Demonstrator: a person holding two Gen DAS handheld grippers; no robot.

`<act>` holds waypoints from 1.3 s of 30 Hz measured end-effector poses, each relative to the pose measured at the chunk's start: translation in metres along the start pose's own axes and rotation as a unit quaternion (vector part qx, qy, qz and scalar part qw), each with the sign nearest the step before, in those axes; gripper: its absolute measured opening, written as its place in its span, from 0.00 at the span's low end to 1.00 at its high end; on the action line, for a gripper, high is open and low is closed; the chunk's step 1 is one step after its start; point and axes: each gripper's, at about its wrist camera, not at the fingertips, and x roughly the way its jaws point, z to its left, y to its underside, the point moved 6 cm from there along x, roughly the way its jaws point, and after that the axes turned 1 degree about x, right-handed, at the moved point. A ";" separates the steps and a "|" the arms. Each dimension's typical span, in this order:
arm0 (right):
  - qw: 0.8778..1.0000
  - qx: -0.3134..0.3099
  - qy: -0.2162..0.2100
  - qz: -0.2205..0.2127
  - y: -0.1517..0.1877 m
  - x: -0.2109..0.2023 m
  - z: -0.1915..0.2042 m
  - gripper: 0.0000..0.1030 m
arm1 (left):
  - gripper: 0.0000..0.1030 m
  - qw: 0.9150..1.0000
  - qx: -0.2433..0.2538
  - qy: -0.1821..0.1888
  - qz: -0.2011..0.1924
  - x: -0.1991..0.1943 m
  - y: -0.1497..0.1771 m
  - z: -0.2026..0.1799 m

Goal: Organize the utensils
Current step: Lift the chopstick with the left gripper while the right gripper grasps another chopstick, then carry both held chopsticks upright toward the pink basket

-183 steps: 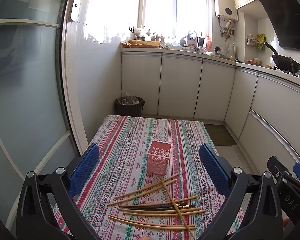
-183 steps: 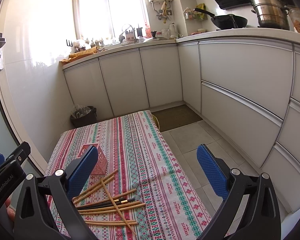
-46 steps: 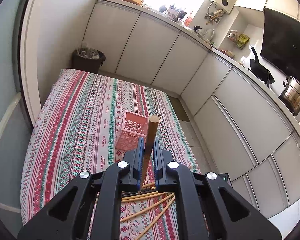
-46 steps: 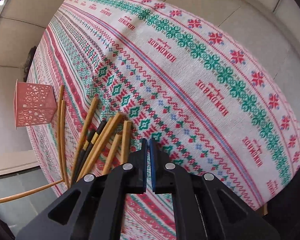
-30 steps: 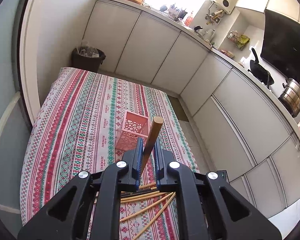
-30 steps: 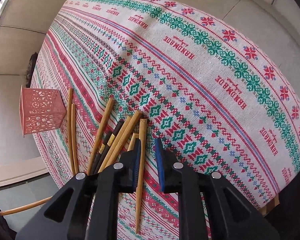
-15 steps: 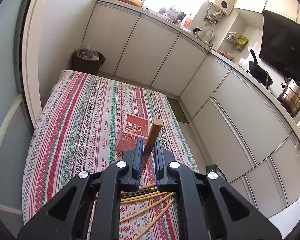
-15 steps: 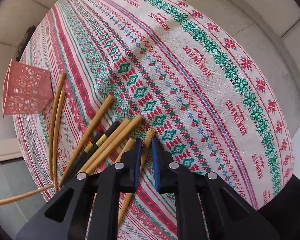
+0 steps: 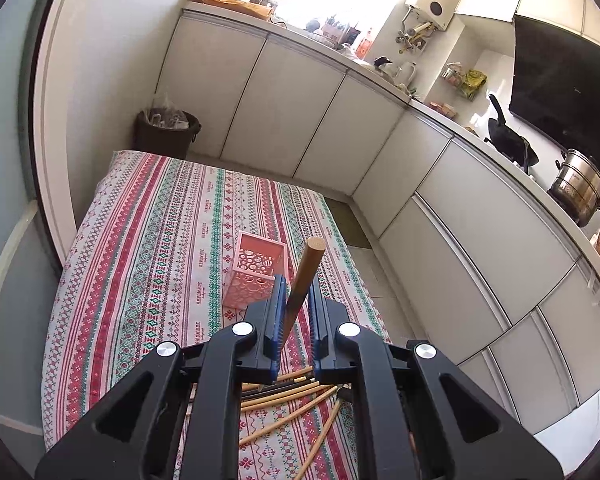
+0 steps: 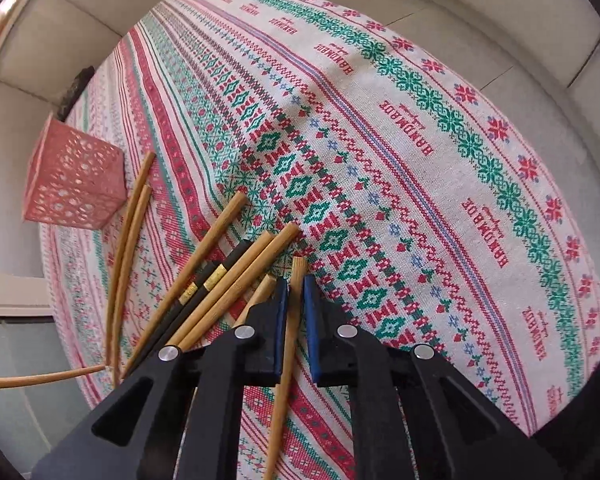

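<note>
Across the striped tablecloth (image 10: 420, 128) that covers the worktop, everything turns on one landmark: the pink holder (image 9: 256, 272), a perforated square basket standing upright and, as far as the left view shows, holding nothing yet. Just on the near side of that holder lies the loose pile of chopsticks (image 10: 220, 272), fanned out flat, pale bamboo ones with a dark pair among them, two slimmer ones reaching almost to the holder's foot.

Now the left tongs (image 9: 296, 312), poised above the near side of the holder, are clamped narrow on one chopstick (image 9: 305, 276), its blunt end sticking up past the pads. Held upright like that, it looks ready to drop in end first.

And the right tongs (image 10: 294, 320), pointing steeply down at the edge of the pile farthest from the holder, have just been closing, and a single bamboo chopstick (image 10: 290, 344) runs between the pads, gripped near its thick end. Taking the outermost one probably avoids dragging its neighbours along.
</note>
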 end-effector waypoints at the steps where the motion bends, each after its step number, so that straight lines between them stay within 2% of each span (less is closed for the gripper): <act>1: 1.000 0.002 -0.016 -0.011 -0.002 -0.003 -0.003 0.08 | 0.09 1.000 0.001 0.001 -0.001 0.000 0.000 0.000; 5: 0.994 -0.034 -0.080 -0.069 -0.005 -0.027 0.003 0.08 | 0.09 1.000 0.003 0.001 0.000 0.003 0.001 0.003; 11: 0.975 -0.103 -0.148 -0.132 0.005 -0.081 0.025 0.08 | 0.09 1.000 0.012 -0.007 0.002 0.007 0.004 -0.004; 15: 0.954 -0.160 -0.168 -0.191 0.015 -0.129 0.034 0.08 | 0.09 1.000 0.014 -0.011 -0.003 0.006 0.004 -0.008; 16: 0.948 -0.172 -0.172 -0.203 0.017 -0.150 0.023 0.08 | 0.09 1.000 0.016 -0.013 -0.006 0.006 0.004 -0.009; 19: 0.936 -0.190 -0.179 -0.237 0.009 -0.180 0.027 0.08 | 0.09 1.000 0.020 -0.017 -0.014 0.007 0.002 -0.013; 24: 0.923 -0.200 -0.186 -0.272 -0.009 -0.223 0.036 0.08 | 0.09 0.999 0.019 -0.020 -0.030 0.011 -0.016 -0.021; 29: 0.913 -0.193 -0.194 -0.301 -0.041 -0.252 0.044 0.08 | 0.09 0.998 0.029 -0.015 -0.049 0.013 -0.032 -0.034; 34: 0.911 -0.191 -0.205 -0.303 -0.055 -0.252 0.039 0.08 | 0.09 0.998 0.025 -0.013 -0.056 0.010 -0.031 -0.030; 37: 0.912 -0.183 -0.216 -0.296 -0.059 -0.243 0.036 0.08 | 0.10 0.998 0.007 -0.040 -0.057 0.004 -0.038 -0.011; 39: 0.915 -0.173 -0.225 -0.287 -0.064 -0.237 0.034 0.08 | 0.16 0.995 -0.030 -0.090 -0.015 0.021 -0.039 0.023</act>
